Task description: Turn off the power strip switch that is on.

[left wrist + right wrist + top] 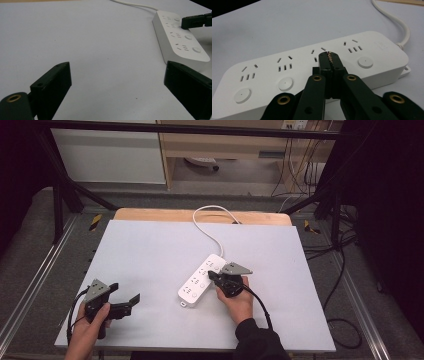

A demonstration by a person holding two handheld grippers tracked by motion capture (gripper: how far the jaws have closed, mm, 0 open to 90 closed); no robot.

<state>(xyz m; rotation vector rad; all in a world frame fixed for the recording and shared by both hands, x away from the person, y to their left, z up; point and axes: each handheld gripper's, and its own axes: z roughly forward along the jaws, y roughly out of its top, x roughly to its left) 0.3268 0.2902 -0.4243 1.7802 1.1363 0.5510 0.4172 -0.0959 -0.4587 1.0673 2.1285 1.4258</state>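
The power strip [201, 280] lies flat on the table [150, 260], right of centre, its long axis running from near-left to far-right. It is white, with four socket groups in a row and a round button beside each group; all sockets are unoccupied. Its white cord [210, 227] leaves the far end, loops toward the far edge of the table and drops over it. The right gripper [214, 276] is held in the right hand [239, 301] just right of the strip, with its tips over the strip's top face. In the right gripper view its jaws are pressed together with nothing between them, and the tips [329, 60] sit at the third socket group from the near end; whether they touch the casing cannot be told. The left gripper [125, 292] is held in the left hand [90, 330] at the near-left part of the table, well apart from the strip. Its jaws are spread wide and hold nothing; in the left gripper view they frame bare tabletop, with the strip [180, 40] at far right. The table surface is a pale grey sheet laid on a wooden board [150, 215], whose edge shows along the far side. The table stands inside a black metal frame [200, 130]. Beyond it are grey carpet, a white cabinet [107, 155] at far left, a light wooden desk [225, 145] at centre, and black cables [300, 175] on the floor at right.
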